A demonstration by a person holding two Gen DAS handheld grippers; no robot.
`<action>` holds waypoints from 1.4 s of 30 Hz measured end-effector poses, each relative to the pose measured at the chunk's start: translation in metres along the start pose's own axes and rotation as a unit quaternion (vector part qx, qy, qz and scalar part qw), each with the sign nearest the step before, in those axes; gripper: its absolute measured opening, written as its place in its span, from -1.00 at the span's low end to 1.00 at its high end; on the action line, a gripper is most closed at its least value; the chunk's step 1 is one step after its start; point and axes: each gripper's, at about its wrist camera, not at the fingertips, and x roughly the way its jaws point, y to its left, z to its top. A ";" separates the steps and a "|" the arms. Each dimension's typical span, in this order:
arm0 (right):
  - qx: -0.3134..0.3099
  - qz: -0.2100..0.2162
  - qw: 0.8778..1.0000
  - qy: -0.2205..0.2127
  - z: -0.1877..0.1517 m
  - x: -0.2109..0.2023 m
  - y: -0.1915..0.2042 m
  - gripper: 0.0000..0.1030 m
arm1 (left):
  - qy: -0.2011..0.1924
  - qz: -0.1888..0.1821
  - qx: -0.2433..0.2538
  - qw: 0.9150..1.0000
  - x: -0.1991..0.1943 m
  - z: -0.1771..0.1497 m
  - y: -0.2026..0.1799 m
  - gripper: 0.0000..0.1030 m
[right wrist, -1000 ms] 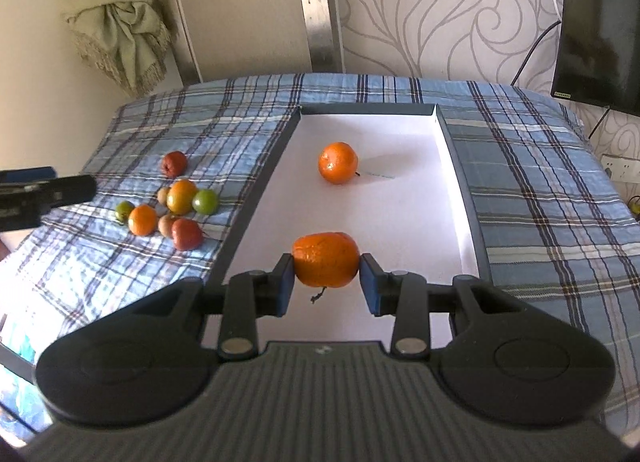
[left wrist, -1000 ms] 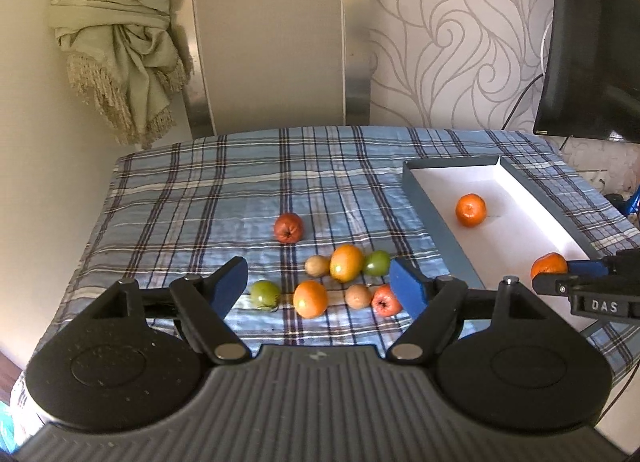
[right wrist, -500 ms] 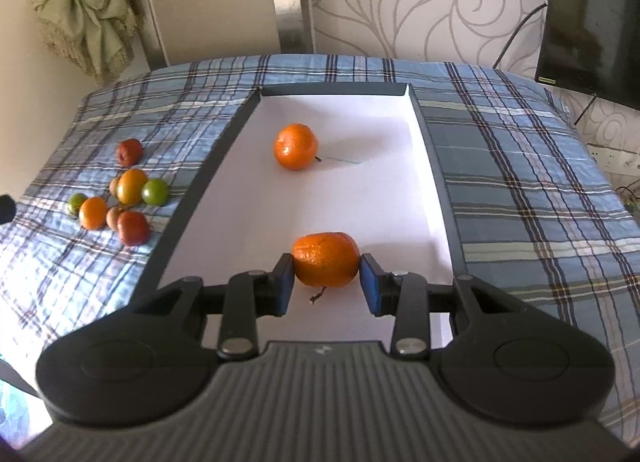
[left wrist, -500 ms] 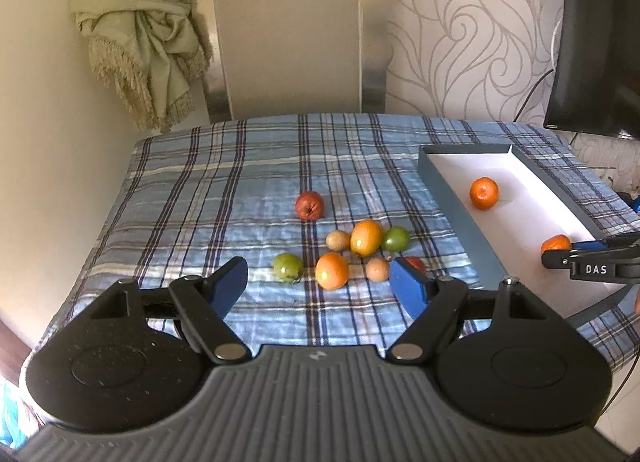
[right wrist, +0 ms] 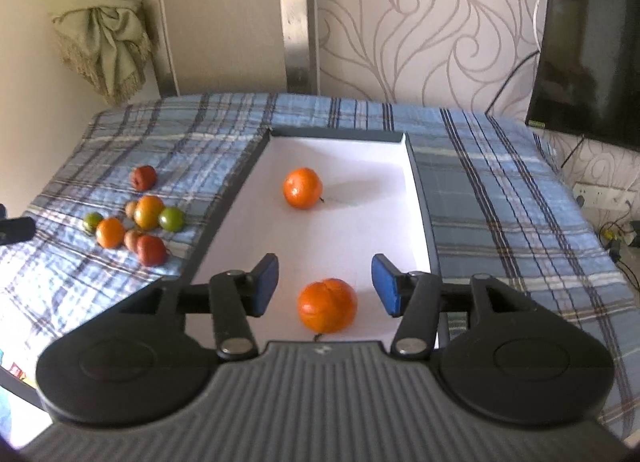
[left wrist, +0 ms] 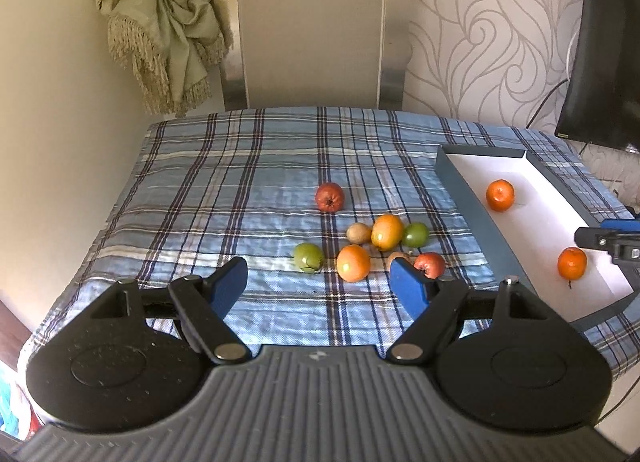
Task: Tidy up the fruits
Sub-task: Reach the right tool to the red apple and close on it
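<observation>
Left wrist view. The left tool (left wrist: pixel 318 282) stood with its jaws apart and nothing between them, pitched downward over the plaid-covered counter (left wrist: pixel 224 197) and aimed at the loose cluster of fruit (left wrist: pixel 368 246), probably so that the next piece could be taken from its near edge. A red fruit (left wrist: pixel 329 197) lay apart from the cluster, farther back. At the right, the shallow white tray (left wrist: pixel 464 197) held two oranges; the tip of the right tool (left wrist: pixel 608 240) reached in just beside the nearer orange (left wrist: pixel 572 262).

Right wrist view. The right tool (right wrist: pixel 325 286) pointed down into the tray (right wrist: pixel 420 197), its jaws opening; the near orange (right wrist: pixel 327 305) sat on the tray floor between the blue pads (right wrist: pixel 265 282), touched by neither, evidently released there to join the far orange (right wrist: pixel 303 187). Like fruit appeared to be gathered in the tray, while the unsorted fruit (right wrist: pixel 136 219) remained on the cloth to the left.
</observation>
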 end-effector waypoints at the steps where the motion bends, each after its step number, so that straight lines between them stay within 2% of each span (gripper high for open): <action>1: -0.001 0.004 1.000 -0.003 0.002 -0.004 0.003 0.05 | 0.000 0.000 -0.001 1.000 0.001 0.000 0.001 0.59; 11: -0.045 0.066 0.997 -0.016 0.018 -0.028 0.054 0.05 | -0.004 -0.006 -0.014 1.000 0.003 0.001 0.015 0.59; 22: -0.085 0.106 0.991 0.016 0.015 -0.009 0.103 0.05 | -0.006 -0.005 -0.017 1.000 0.001 -0.004 0.030 0.61; 28: -0.089 0.112 0.989 0.037 0.012 0.010 0.118 0.05 | -0.011 0.002 -0.013 1.000 -0.005 -0.004 0.040 0.61; 31: -0.092 0.111 0.989 0.046 0.011 0.019 0.123 0.05 | -0.012 0.003 -0.011 1.000 -0.010 -0.005 0.046 0.70; 42: -0.101 0.090 0.988 0.073 0.015 0.059 0.136 0.05 | -0.007 0.016 -0.004 1.000 -0.019 -0.018 0.061 0.70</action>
